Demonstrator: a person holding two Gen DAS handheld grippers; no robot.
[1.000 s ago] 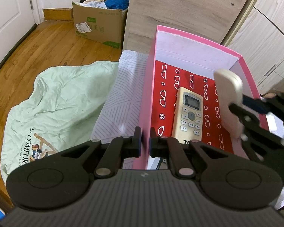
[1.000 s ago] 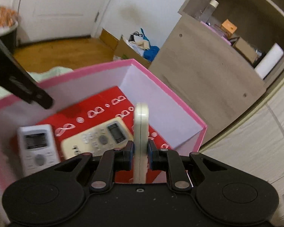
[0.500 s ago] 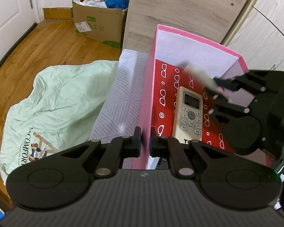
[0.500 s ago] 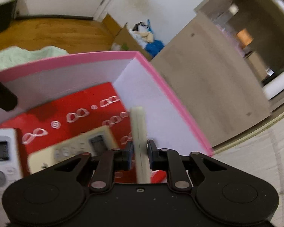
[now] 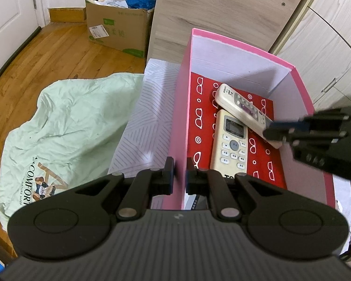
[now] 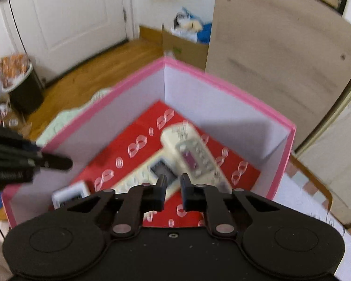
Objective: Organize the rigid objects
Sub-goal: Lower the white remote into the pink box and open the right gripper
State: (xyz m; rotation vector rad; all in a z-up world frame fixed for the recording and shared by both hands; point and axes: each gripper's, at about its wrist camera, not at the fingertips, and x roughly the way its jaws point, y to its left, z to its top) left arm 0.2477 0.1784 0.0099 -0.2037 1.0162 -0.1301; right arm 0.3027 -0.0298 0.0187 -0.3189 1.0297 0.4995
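Observation:
A pink box (image 5: 243,46) with a red patterned floor holds remotes. My left gripper (image 5: 179,175) is shut on the box's left wall. A cream air-conditioner remote (image 5: 231,145) lies flat inside, and a white remote with purple buttons (image 5: 243,110) lies tilted across its top end. My right gripper (image 6: 172,189) is open and empty, just above the near end of that white remote (image 6: 194,159); it shows at the right of the left wrist view (image 5: 278,132). A small white remote (image 6: 70,197) lies at the box's near left corner.
The box sits on a striped white mattress (image 5: 149,107) beside a wooden cabinet side (image 5: 222,11). A pale green quilt (image 5: 65,126) lies on the wooden floor. A cardboard box (image 5: 117,32) stands near the wall. A black bin (image 6: 23,86) stands near the door.
My right gripper carried the white remote into the box, turned it flat, and opened. The remote now rests across the cream remote. My left gripper kept hold of the box wall.

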